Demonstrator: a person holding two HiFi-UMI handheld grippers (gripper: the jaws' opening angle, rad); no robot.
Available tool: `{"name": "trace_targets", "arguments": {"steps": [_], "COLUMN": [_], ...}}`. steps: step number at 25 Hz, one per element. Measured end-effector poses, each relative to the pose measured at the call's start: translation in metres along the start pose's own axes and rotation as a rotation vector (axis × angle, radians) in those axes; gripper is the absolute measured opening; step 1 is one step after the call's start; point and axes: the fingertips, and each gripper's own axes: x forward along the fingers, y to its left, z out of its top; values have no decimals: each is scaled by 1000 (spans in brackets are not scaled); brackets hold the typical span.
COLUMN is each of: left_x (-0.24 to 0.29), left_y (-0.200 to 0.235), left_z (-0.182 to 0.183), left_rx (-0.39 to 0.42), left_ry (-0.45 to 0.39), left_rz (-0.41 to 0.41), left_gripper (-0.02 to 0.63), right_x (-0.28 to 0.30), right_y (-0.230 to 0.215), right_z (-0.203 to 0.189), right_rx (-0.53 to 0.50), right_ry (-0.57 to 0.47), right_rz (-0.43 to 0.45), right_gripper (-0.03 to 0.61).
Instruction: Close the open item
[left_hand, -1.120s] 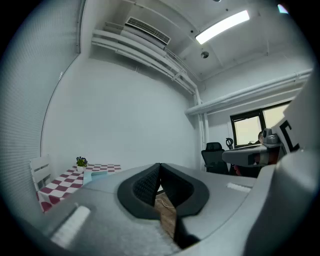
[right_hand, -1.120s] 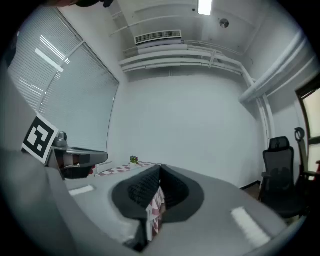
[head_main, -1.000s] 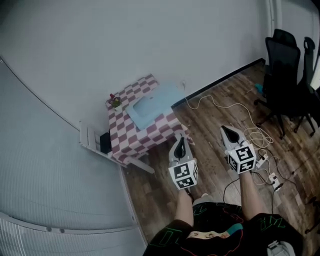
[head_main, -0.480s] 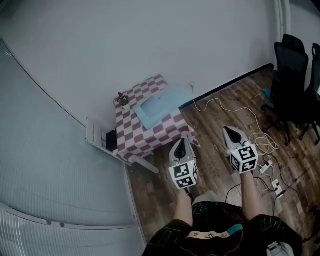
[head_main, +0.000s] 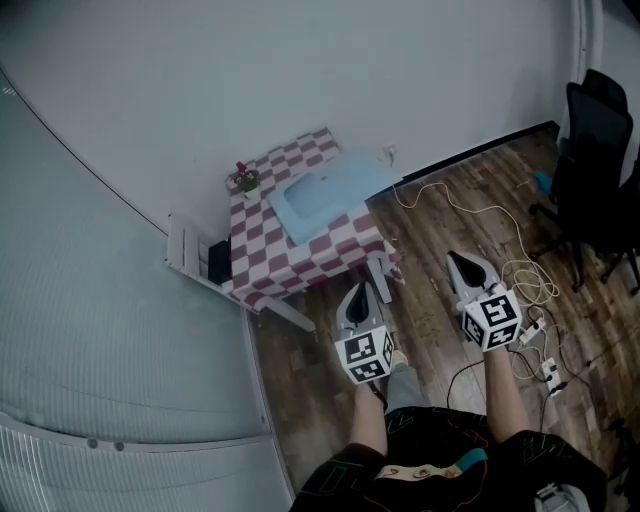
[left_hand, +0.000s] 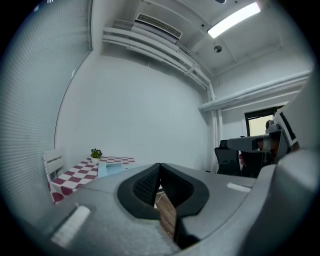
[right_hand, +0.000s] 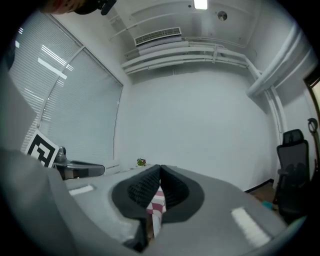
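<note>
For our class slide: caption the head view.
Left gripper and right gripper, shut, over wooden floor facing checkered table.

Left tool (head_main: 359, 293) and right tool (head_main: 463, 264) closed, empty.

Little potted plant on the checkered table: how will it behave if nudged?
The potted plant looks small, so it is probably light and easy to tip. It stands right at a far corner of the table, so even a modest push could likely send it off the edge.
</note>
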Motion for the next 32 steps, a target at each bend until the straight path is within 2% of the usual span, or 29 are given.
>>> {"name": "trace_targets", "arguments": {"steps": [12, 18, 22, 32], "left_x": [68, 106, 131, 178], "left_y": [37, 76, 96, 157], "left_z": [-67, -98, -108, -128], "left_rx": [-39, -61, -93, -151], "left_ry": [152, 254, 261, 293], "left_rz": [-2, 66, 55, 104], "left_gripper": [8, 8, 8, 8], "right_x": [85, 142, 184, 268], "right_y": [-6, -7, -2, 19], "right_z": [-79, -108, -123, -150], "right_rx": [83, 104, 109, 79], "right_ry": [139, 196, 231, 326], "right_rz": [31, 55, 96, 145], "right_gripper": [3, 3, 3, 3]}}
